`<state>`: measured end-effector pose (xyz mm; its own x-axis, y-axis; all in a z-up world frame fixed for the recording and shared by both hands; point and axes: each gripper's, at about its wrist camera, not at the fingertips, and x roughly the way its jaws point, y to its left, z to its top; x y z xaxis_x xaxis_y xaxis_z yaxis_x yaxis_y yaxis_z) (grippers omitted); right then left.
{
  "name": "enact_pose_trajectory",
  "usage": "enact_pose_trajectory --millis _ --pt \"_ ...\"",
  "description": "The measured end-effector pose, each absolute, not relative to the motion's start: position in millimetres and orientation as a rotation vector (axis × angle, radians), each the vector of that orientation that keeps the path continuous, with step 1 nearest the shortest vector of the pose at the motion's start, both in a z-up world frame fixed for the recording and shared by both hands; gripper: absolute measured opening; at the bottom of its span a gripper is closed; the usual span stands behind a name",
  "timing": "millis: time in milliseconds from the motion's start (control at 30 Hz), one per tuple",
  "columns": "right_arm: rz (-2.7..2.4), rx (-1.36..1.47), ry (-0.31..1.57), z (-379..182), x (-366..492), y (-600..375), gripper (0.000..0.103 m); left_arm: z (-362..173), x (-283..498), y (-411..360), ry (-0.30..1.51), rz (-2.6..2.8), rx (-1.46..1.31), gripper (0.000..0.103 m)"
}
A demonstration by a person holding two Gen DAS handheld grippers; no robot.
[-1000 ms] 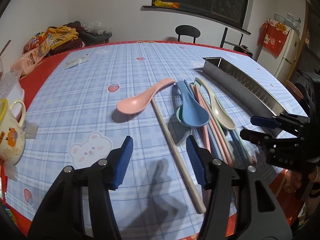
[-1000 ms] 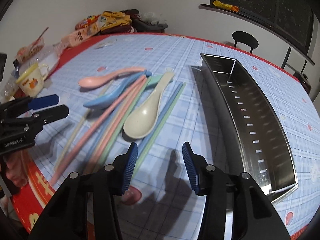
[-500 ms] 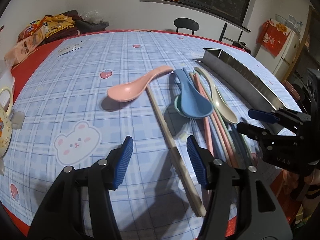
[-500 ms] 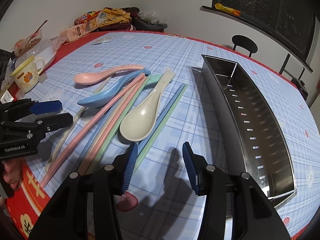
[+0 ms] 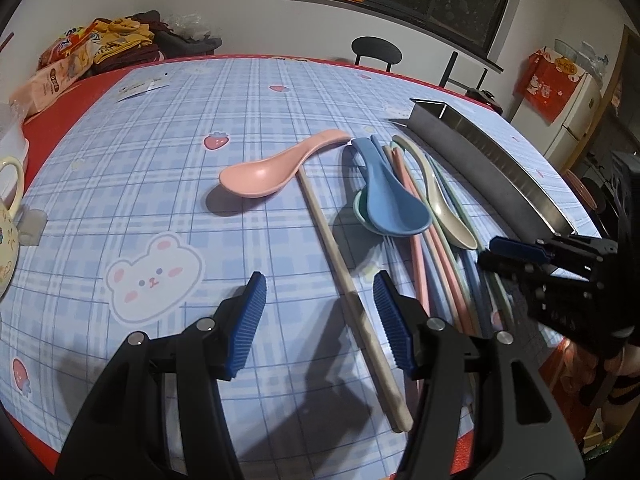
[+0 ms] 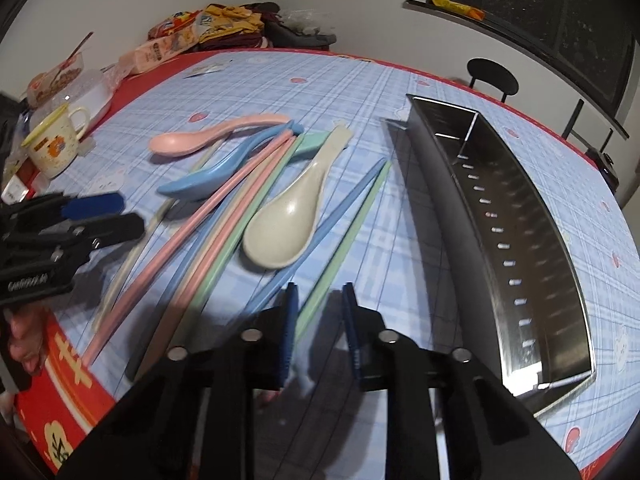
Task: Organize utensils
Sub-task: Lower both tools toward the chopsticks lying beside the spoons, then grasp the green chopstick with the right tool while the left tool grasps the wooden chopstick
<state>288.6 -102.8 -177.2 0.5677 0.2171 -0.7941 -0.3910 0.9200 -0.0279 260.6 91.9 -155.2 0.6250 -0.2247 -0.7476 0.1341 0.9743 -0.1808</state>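
Blue-padded, the left gripper point(image 5: 318, 312) hovers with its fingers spread wide and empty over the checked tablecloth point(image 5: 248, 104), a beige chopstick point(image 5: 344, 276) running between them beside the pink spoon point(image 5: 264, 172). From the right wrist, the right gripper point(image 6: 318, 312) has just been narrowing around the green chopstick point(image 6: 344, 232), pads not visibly touching it; the steel tray point(image 6: 520, 216) lies just right.

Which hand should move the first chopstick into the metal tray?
Right, probably. The right gripper, whose jaws have just been closing, straddles the green chopstick beside the metal tray. The left gripper stands open farther away, over the beige chopstick.
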Motion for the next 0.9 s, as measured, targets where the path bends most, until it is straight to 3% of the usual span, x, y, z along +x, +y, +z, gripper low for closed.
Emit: enact_pose_trajectory --millis 400,467,900 --pt "0.327 -0.166 0.880 -179 303 -108 0.016 -157 261 88 0.882 -0.184 -0.092 0.055" --pt "0.334 -0.164 0.876 -180 300 -108 0.011 -157 261 87 0.884 -0.177 -0.083 0.055" --pt "0.406 0.009 0.892 -181 305 -129 0.011 -159 269 69 0.921 -0.121 0.038 0.055"
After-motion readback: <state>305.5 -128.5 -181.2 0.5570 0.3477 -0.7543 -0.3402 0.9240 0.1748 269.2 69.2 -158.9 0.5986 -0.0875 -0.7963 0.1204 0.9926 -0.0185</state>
